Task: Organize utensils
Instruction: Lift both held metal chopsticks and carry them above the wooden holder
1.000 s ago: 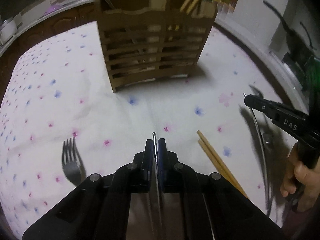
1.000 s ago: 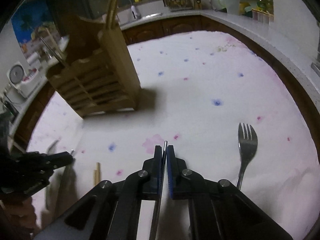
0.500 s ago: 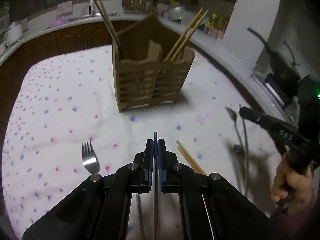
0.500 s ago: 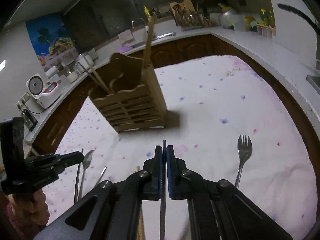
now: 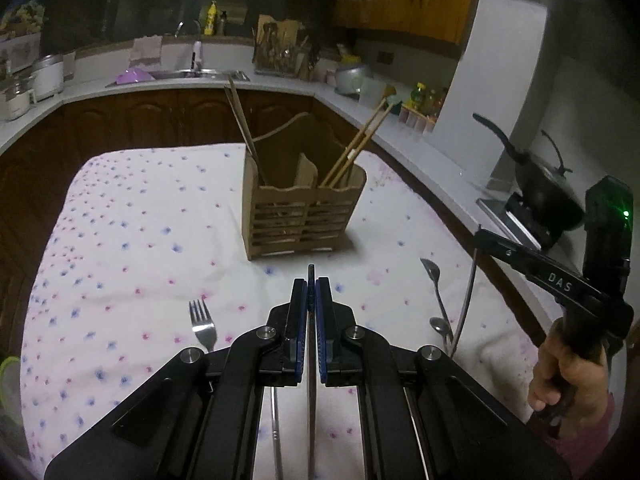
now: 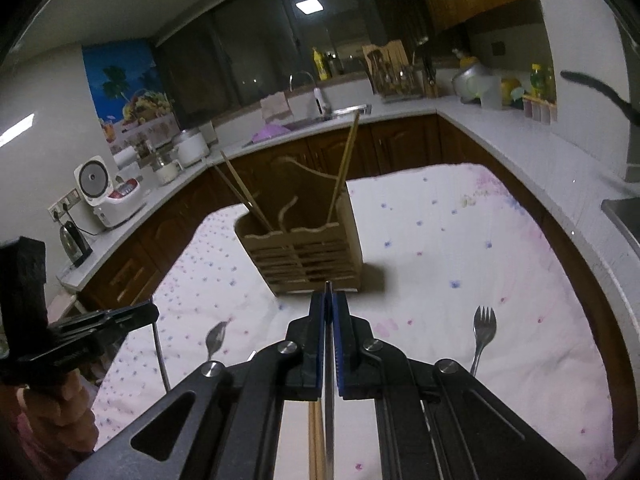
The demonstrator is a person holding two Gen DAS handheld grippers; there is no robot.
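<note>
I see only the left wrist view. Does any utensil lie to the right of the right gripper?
Observer: Yes, a fork lies on the cloth there.
Operator: Do loose chopsticks lie on the cloth?
Observer: Yes, chopsticks lie under the right gripper.
Operator: Is that gripper closed?
Observer: Yes, it is shut on a thin metal handle.

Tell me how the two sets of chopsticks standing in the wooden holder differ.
The left chopsticks look dark brown, while the right chopsticks are pale tan. The left chopsticks lean leftward out of the holder's left compartment, and the right chopsticks lean rightward out of its right one. Both sets stand in the same wooden holder and stick up well above its rim.
</note>
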